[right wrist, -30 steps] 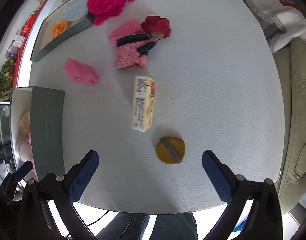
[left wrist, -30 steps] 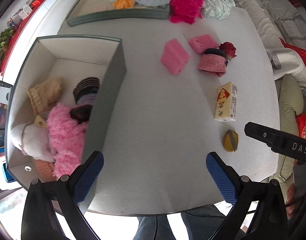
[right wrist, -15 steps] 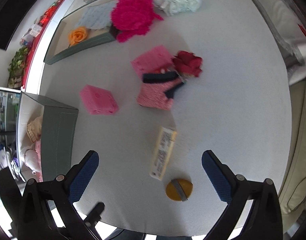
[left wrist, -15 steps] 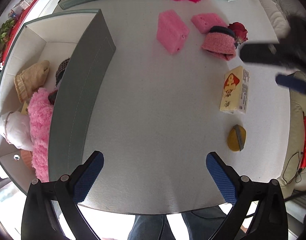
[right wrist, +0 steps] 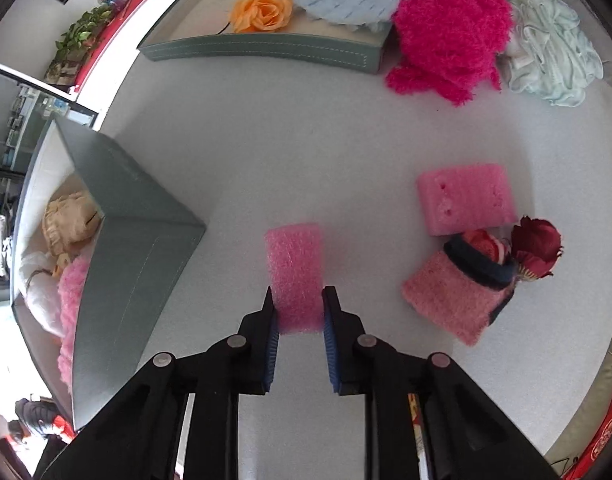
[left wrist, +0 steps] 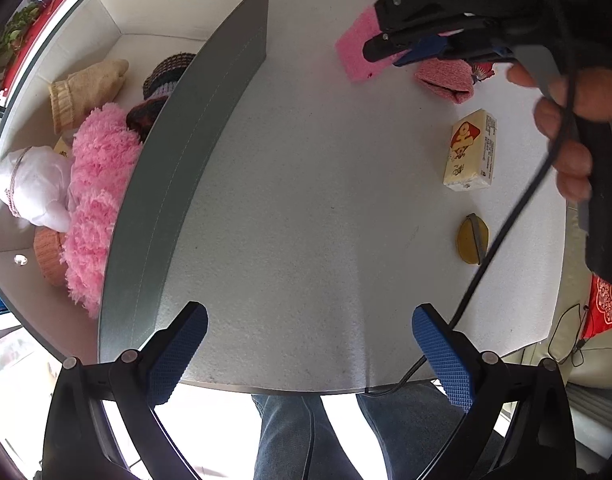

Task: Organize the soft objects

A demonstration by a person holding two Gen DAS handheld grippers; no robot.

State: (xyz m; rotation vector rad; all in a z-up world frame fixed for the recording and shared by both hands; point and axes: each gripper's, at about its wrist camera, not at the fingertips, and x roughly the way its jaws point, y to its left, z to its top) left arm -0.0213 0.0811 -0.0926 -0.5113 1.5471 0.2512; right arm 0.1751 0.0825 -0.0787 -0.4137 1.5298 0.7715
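The right gripper (right wrist: pixel 297 307) had swung over from the soap and snapped its wide jaws onto the pink sponge (right wrist: pixel 295 268) at table centre, ready for the box (right wrist: pixel 138 248) at 9 o'clock; left gripper (left wrist: pixel 310 344) jaws apart, empty.

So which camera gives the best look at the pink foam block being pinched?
The right wrist view: the pink foam block sits centred, squeezed in the right gripper. In the left wrist view that gripper hides most of the block.
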